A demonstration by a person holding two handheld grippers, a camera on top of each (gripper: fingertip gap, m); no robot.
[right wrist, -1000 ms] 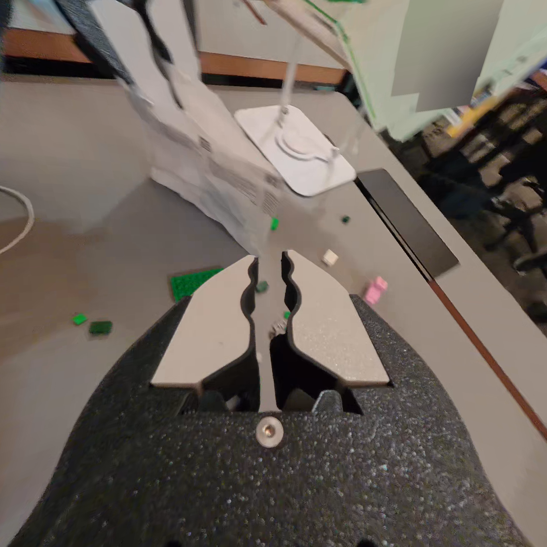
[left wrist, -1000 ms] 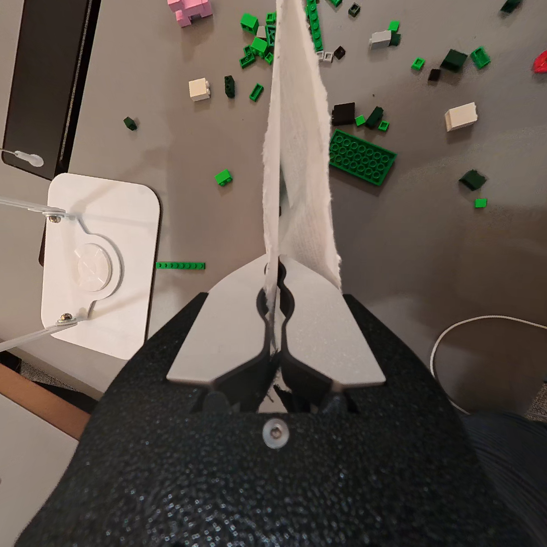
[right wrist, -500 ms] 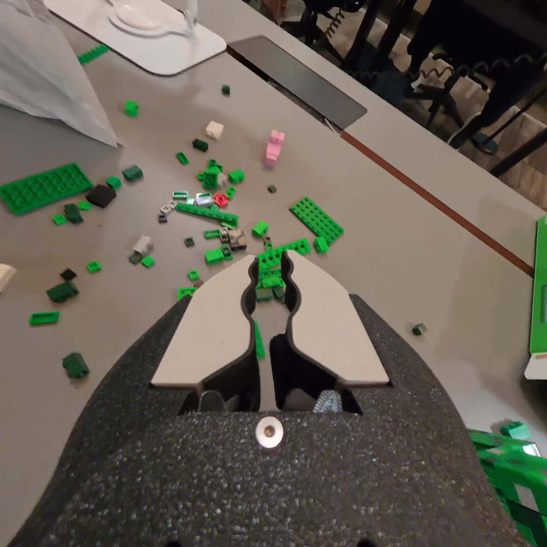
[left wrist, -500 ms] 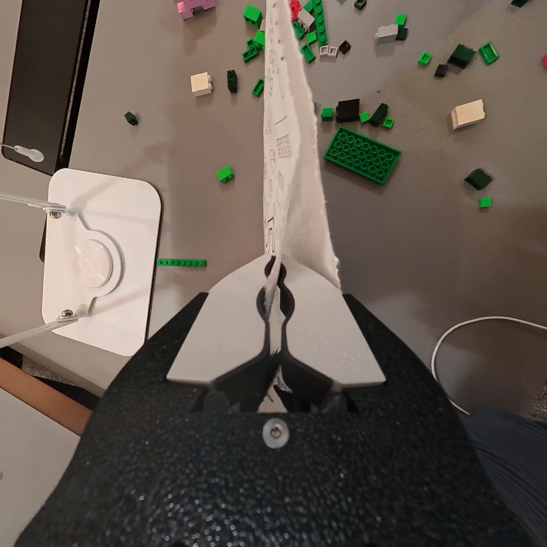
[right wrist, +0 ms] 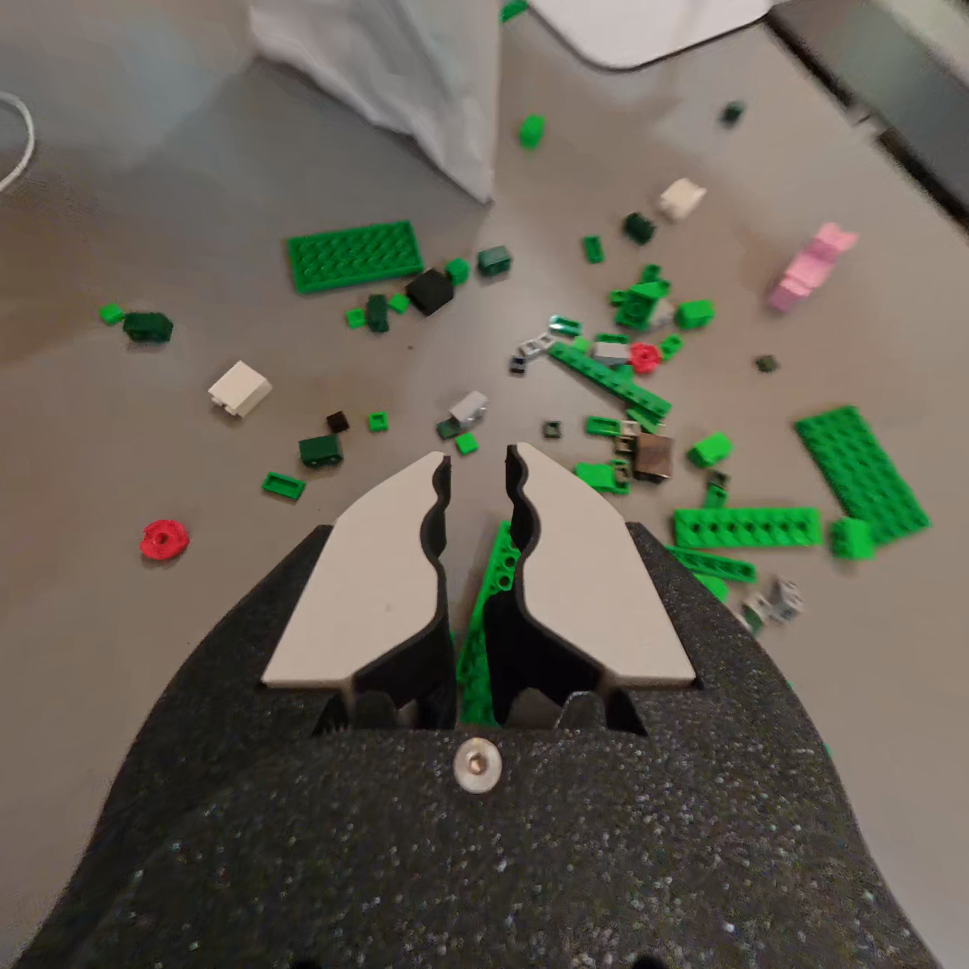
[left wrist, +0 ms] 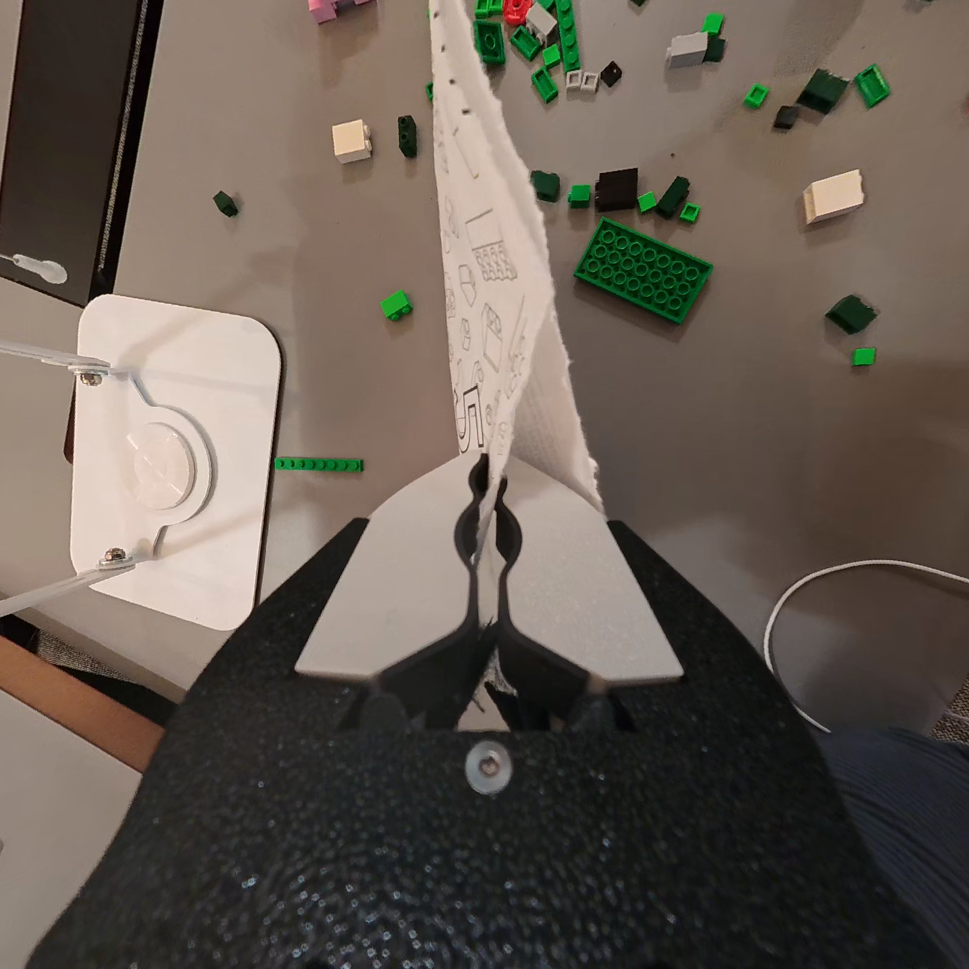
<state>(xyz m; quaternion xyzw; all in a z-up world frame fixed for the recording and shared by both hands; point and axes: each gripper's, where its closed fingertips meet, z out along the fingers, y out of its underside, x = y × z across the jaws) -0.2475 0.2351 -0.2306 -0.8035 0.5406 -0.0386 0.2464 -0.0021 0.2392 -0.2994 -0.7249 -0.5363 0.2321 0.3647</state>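
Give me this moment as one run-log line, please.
left gripper: shut on paper bag | right gripper: open, empty, above scattered bricks | table

The white paper bag [left wrist: 487, 251] runs off the top edge; right wrist view is blurred.

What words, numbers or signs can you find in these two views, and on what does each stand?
Bag, shut in the left gripper: one large outlined character near the tips, among line drawings of bricks; I do not quote writing.
Small print beside it: too small to read.
Same bag in the right wrist view: blurred, unreadable.
Bricks, white base: no writing visible.
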